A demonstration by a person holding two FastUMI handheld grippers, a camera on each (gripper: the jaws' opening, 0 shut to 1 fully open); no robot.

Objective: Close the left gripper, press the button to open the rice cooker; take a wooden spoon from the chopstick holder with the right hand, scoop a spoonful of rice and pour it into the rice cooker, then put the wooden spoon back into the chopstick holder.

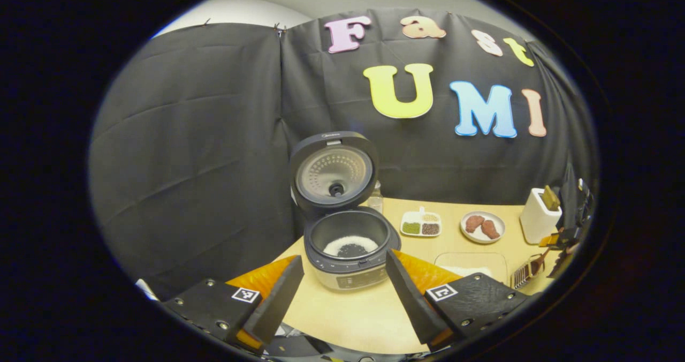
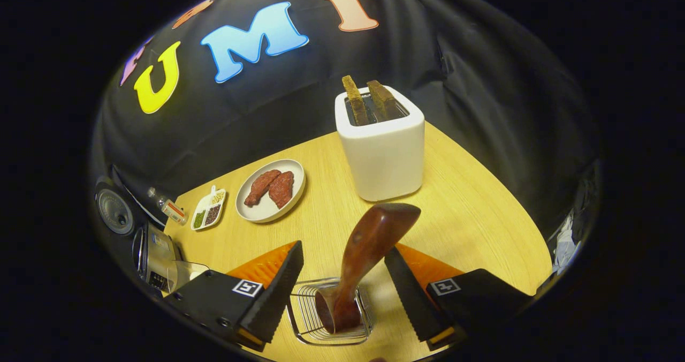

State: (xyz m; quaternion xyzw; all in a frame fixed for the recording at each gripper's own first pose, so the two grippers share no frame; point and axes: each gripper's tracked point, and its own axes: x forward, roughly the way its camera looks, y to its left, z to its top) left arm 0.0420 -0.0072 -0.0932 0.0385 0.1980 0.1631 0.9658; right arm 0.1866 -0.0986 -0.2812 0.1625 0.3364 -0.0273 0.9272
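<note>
One wooden spoon (image 2: pixel 369 244), dark glossy brown, stands tilted in the wire chopstick holder (image 2: pixel 329 316) between the right claw's (image 2: pixel 342 287) open jaws, untouched. Rice cooker (image 1: pixel 348 244) at 12 o'clock before the open left claw (image 1: pixel 342 292): round lid up, white rice in dark pot, on pale wood desk (image 1: pixel 353 314)

Two wedge-shaped fingers (image 1: pixel 275 295) on the left gripper (image 1: pixel 342 292), serrated along the inner faces. Behind each, an orange panel and a black block with silver screws and a square black-and-white marker. Same build on the right gripper (image 2: pixel 342 289).
</note>
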